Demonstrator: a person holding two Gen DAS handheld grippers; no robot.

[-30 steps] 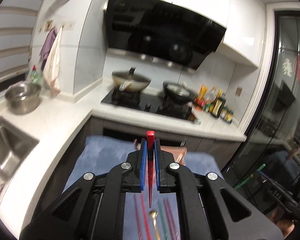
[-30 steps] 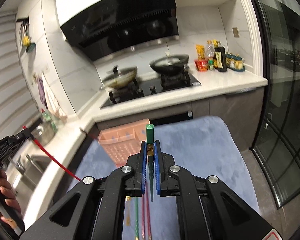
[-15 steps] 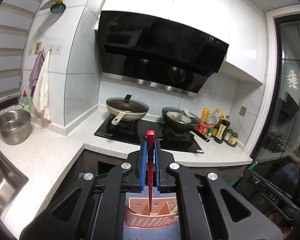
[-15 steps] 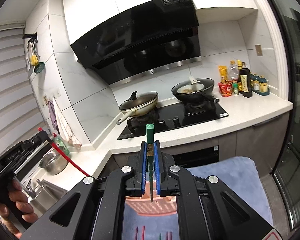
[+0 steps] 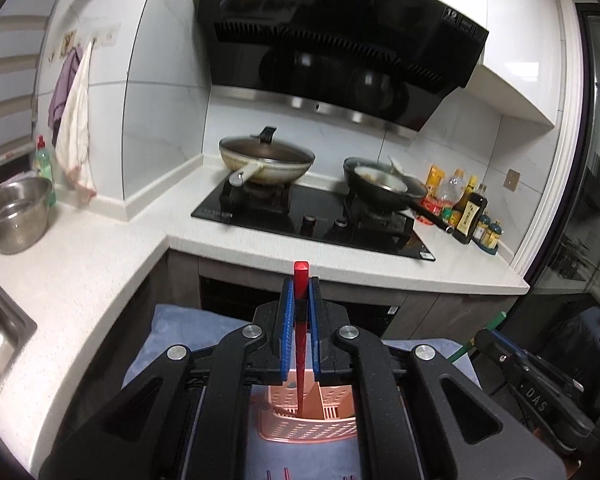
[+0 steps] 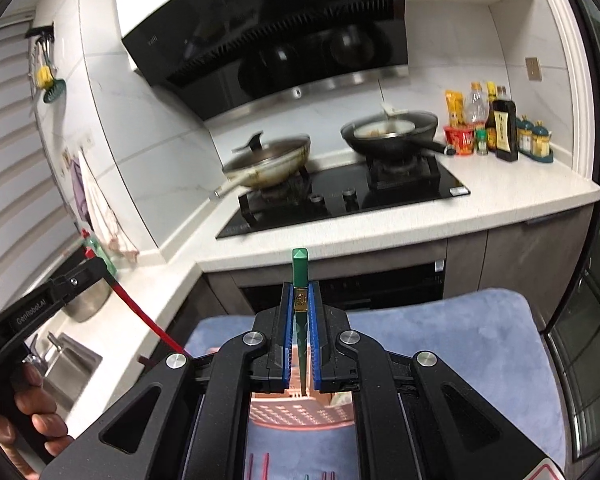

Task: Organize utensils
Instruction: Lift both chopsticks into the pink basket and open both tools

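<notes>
Gripping: our left gripper [image 5: 299,312] clamps the red chopstick [image 5: 300,344]; right gripper [image 6: 300,316] clamps the green chopstick [image 6: 300,312].
Position: both tips hang over the pink basket [image 5: 308,420].
Risk: we judge a tip catches a divider, or the sticks collide.

Bright kitchen light, motion blur, fisheye-warped edges

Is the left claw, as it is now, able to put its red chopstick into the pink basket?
Probably yes. The left claw grips the red chopstick, whose tip hangs over the open pink basket, and nothing blocks it.
</notes>
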